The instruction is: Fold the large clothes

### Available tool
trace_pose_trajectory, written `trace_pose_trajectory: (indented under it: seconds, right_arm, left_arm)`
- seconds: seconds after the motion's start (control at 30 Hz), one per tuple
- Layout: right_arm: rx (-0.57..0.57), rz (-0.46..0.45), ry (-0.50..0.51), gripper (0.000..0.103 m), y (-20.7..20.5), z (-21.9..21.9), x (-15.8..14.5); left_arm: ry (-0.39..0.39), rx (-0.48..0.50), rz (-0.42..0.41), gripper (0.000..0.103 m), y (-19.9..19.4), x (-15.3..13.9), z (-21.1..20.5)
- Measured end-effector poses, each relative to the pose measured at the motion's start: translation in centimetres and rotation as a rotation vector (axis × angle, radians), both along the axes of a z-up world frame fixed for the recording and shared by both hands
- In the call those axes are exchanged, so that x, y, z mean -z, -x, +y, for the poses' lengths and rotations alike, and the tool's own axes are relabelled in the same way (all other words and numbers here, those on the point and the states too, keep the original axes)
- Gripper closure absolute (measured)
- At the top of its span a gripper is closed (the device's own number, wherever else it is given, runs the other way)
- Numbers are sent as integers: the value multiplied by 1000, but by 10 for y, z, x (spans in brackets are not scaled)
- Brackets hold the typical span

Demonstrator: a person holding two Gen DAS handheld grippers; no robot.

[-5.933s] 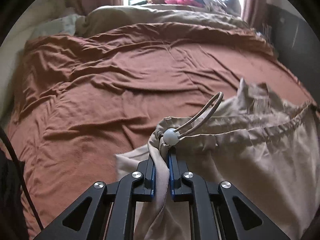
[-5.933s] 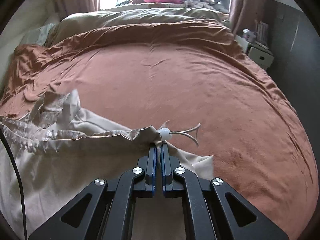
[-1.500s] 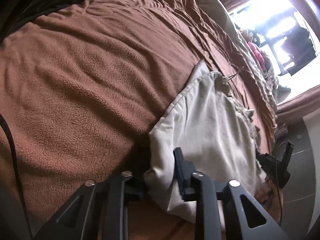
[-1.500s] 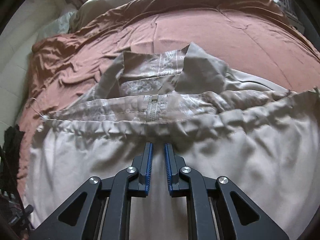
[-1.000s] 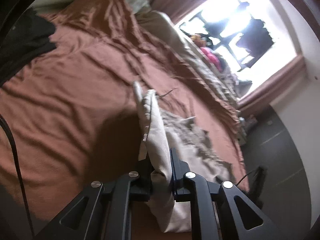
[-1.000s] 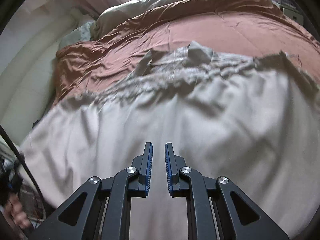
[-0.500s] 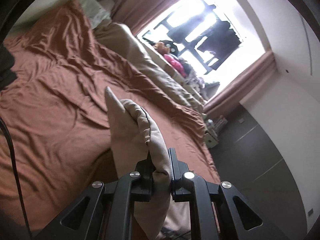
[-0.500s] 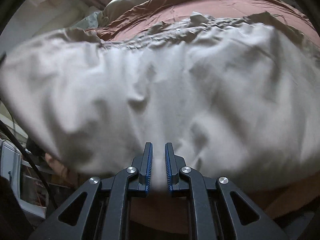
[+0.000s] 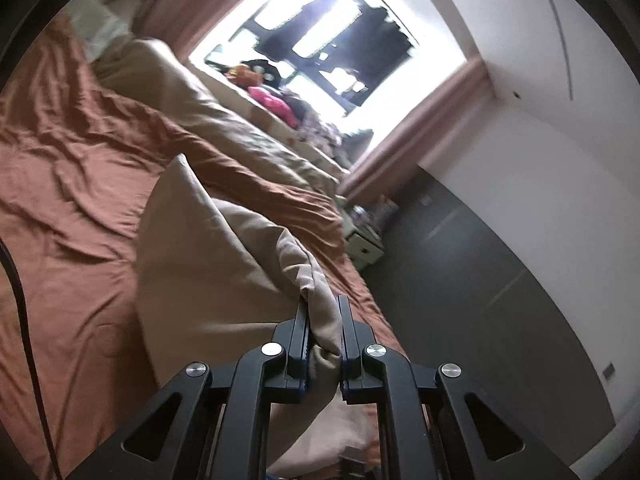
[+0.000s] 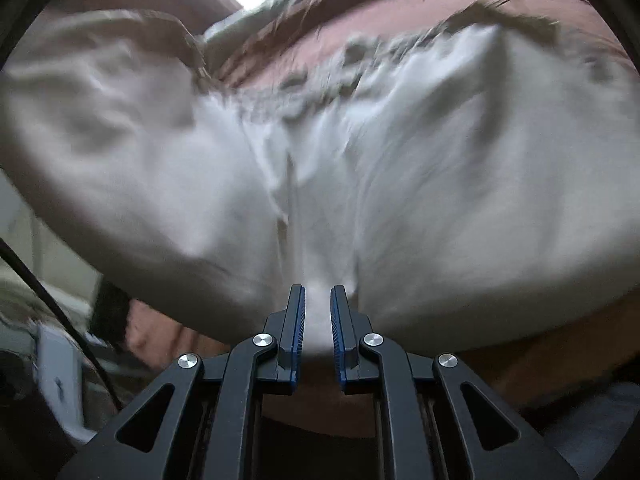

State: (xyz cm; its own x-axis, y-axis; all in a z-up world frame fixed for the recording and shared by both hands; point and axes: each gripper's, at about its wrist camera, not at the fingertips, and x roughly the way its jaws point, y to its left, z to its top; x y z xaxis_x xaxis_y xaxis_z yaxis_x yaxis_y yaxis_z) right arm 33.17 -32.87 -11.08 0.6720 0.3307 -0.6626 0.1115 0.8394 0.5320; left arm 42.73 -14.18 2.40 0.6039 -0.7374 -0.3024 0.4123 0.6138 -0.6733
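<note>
A large beige garment (image 9: 208, 248) is lifted off the brown bedspread (image 9: 68, 184). My left gripper (image 9: 323, 312) is shut on a bunched edge of it, raised above the bed and rolled sideways. The cloth hangs from the pads down toward the bed. In the right wrist view the same beige garment (image 10: 400, 160) billows across nearly the whole picture, blurred. My right gripper (image 10: 318, 304) is shut on its near lower edge, with cloth pinched between the blue pads. The gathered waistband (image 10: 360, 68) shows at the far side.
A beige duvet (image 9: 224, 120) lies along the bed's far side under a bright window (image 9: 320, 48) with pink curtains. A white nightstand (image 9: 364, 244) stands beside a dark wall panel (image 9: 500, 300). A black cable (image 10: 52, 300) crosses the lower left by my right gripper.
Both grippers have lifted the garment's near edge off the bed. The left one rose and rolled, so its view swung toward the window and wall. The cloth now billows across the right wrist view.
</note>
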Motion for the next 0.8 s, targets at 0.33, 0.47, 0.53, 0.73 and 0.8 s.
trace_pose_trajectory:
  seconds: [0.33, 0.47, 0.53, 0.73, 0.8]
  right_arm:
    - [233, -223, -102, 93, 113, -116, -65]
    - [342, -188, -126, 92, 138, -152, -46]
    - [357, -159, -143, 92, 146, -164, -33]
    - [382, -124, -208, 89, 146, -187, -16]
    - [372, -119, -226, 62, 141, -190, -13]
  left_arm:
    - [-30, 211, 86, 94, -16, 33, -141]
    - [-80, 308, 155, 94, -10, 73, -205]
    - [-156, 377, 211, 94, -2, 97, -237]
    - [-299, 460, 260, 73, 12, 123, -264]
    - [-312, 431, 236, 33, 10, 118, -252]
